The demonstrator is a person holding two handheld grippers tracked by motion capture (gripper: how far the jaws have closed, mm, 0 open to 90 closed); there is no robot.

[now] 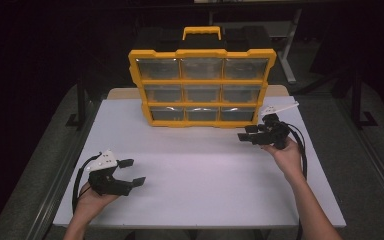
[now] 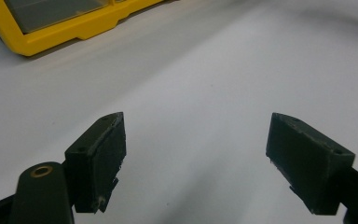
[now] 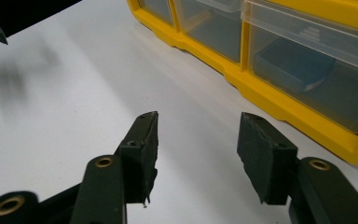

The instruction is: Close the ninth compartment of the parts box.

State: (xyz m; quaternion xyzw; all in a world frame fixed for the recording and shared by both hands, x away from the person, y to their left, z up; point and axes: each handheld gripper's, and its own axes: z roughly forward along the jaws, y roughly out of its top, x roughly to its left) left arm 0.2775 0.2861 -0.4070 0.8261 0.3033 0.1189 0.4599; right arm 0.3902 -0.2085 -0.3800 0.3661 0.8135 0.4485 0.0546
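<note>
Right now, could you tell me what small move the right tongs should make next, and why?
Probably ease the right tongs toward the bottom right drawer of the yellow organizer. They sit open and empty just off that corner, and the drawer looks shut with a blue item inside. The left tongs rest farther back.

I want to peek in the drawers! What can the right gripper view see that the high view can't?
The right gripper view looks into the bottom drawers up close: a flat blue thing lies inside one, and the right tool has open, empty jaws.

The high view takes in the whole yellow organizer with its handle, all nine drawers, both hands and the left tool.

Both show the white table, the organizer's yellow frame and the right tool.
</note>
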